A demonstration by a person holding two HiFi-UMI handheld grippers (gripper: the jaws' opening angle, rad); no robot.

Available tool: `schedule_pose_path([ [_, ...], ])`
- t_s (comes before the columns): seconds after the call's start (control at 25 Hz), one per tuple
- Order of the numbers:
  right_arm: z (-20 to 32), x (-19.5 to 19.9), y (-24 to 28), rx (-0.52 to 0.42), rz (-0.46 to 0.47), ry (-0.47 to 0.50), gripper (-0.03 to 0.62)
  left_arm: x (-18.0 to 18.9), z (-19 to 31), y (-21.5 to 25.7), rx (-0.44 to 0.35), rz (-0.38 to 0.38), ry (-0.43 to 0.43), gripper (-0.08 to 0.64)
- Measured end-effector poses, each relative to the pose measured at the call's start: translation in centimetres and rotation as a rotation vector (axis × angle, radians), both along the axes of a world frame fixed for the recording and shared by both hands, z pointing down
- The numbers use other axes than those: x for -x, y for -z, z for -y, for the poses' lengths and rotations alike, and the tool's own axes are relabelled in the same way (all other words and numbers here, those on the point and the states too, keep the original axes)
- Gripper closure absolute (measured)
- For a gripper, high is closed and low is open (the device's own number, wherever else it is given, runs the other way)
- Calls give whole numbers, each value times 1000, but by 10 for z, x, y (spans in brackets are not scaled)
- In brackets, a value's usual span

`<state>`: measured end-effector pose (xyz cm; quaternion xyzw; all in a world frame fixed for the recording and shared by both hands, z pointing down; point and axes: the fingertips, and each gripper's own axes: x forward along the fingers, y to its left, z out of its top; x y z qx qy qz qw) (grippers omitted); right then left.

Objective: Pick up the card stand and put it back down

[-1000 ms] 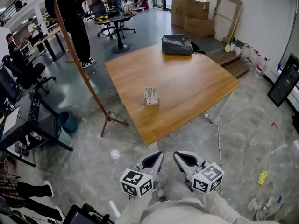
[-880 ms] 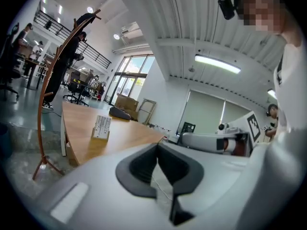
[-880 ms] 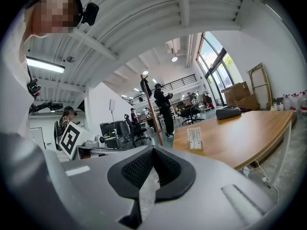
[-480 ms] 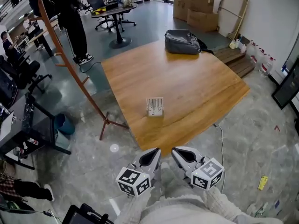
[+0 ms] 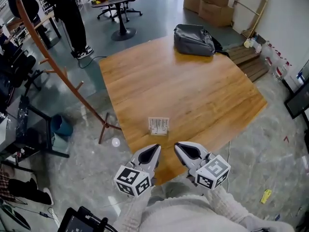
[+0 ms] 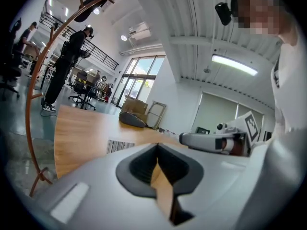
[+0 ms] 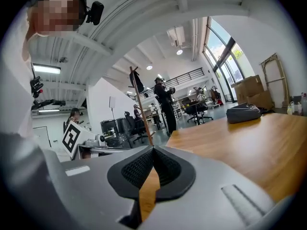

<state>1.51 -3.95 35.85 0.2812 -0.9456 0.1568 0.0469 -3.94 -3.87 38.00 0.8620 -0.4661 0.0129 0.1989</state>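
While both tools are closed and empty, the left tool (image 5: 154, 149) and the right tool (image 5: 177, 147) hang side by side with their tips just over the near corner of the wooden counter (image 5: 193, 86), each gripper view showing its two dark pads meeting with nothing between them. The card stand (image 5: 158, 125) sits upright on the counter just beyond the tips, slightly nearer the left tool, and neither tool touches it. The main risk, as I judge it, is arriving with the pads shut: closed tips would shove the light stand along the wood or tip it over instead of straddling it, so one tool needs to open before it goes in. A pinch taken too high or off-centre on the thin card could also let the stand twist or slip free, and this close to the corner it could fall to the floor (image 5: 87, 144). Compared with a second ago, the tools have come forward from over bare floor to the counter's edge, the stand now lies much nearer them, and it has kept its spot on the wood.
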Motion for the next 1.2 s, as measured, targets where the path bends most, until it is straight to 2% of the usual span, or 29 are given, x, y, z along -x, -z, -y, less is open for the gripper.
schedule_pose_path([
  [0.4, 37, 16, -23, 52, -21, 38, 595, 21, 42, -15, 40, -10, 38, 552],
  [0.68, 40, 27, -29, 90, 17, 35, 594, 17, 46, -29, 79, -19, -23, 552],
  [0.84, 40, 34, -36, 106, 37, 39, 592, 22, 49, -36, 78, -24, -24, 552],
  [1.2, 56, 43, -58, 118, 11, 29, 575, 29, 61, -64, 111, -62, -48, 552],
])
